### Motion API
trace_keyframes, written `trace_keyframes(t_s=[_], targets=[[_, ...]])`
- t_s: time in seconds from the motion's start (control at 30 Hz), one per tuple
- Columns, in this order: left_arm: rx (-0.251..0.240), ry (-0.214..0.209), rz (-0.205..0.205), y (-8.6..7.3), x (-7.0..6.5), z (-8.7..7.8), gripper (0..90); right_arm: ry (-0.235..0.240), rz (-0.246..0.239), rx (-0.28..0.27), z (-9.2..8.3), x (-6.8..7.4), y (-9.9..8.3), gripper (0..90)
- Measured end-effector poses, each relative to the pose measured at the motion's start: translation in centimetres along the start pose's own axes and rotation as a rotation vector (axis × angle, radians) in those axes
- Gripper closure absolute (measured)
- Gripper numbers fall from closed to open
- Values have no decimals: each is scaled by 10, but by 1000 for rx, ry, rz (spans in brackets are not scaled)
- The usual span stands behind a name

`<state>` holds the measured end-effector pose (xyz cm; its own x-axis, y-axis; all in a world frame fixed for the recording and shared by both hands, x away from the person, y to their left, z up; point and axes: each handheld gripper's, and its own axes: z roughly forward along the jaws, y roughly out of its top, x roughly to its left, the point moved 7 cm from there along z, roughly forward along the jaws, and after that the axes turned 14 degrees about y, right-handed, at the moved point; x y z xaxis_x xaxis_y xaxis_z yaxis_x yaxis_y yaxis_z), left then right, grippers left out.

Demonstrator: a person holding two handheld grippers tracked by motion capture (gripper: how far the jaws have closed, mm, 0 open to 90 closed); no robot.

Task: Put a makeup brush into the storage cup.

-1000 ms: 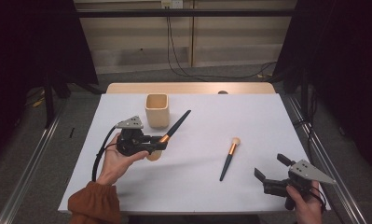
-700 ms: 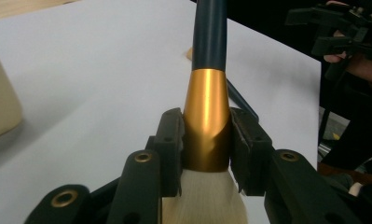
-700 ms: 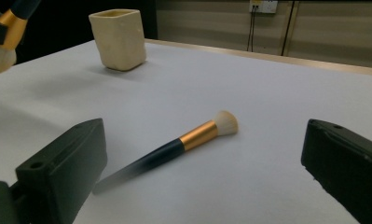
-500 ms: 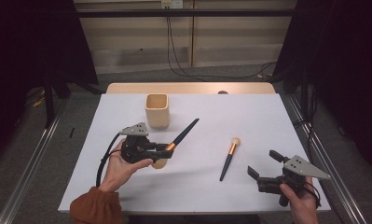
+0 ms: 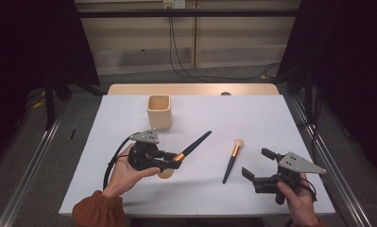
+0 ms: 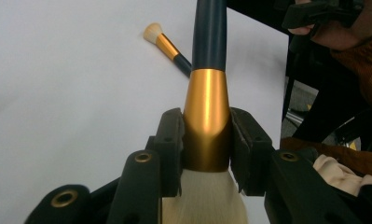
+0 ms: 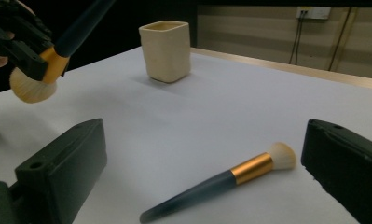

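Lower left of the high view, our left tool is clamped on the large brush at its gold ferrule, handle angled up-right above the tabletop. Lower right, our right tool gapes empty near the small brush; its own view shows the cup behind.

Worktop white, tan strip at far edge. Cup cream. Both brushes: dark navy handle, gold-orange ferrule, cream bristles, the held brush and the lying brush. Each hand-held gripper black, left, right, with grey top plates. Sleeve rust-orange.
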<state>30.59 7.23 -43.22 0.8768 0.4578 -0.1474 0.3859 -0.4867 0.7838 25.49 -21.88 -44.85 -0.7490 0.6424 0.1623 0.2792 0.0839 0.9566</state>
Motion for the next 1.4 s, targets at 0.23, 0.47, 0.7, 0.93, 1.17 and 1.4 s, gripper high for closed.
trace_keyframes(t_s=[0.23,0.47,0.7,0.93,1.17,1.4], targets=[[40,-20,40,3,-7,0,669,67,-25,22,19,10,9,9],[91,-32,62,5,-11,0,669,178,-49,85,37,17,18,8],[150,-42,86,7,-13,1,669,261,-46,180,48,21,21,5],[219,-47,150,9,-17,5,669,337,-80,303,59,28,22,9],[281,-55,192,10,-18,5,668,407,-70,424,65,30,23,9],[344,-51,240,11,-21,7,668,476,-77,547,70,28,24,14]])
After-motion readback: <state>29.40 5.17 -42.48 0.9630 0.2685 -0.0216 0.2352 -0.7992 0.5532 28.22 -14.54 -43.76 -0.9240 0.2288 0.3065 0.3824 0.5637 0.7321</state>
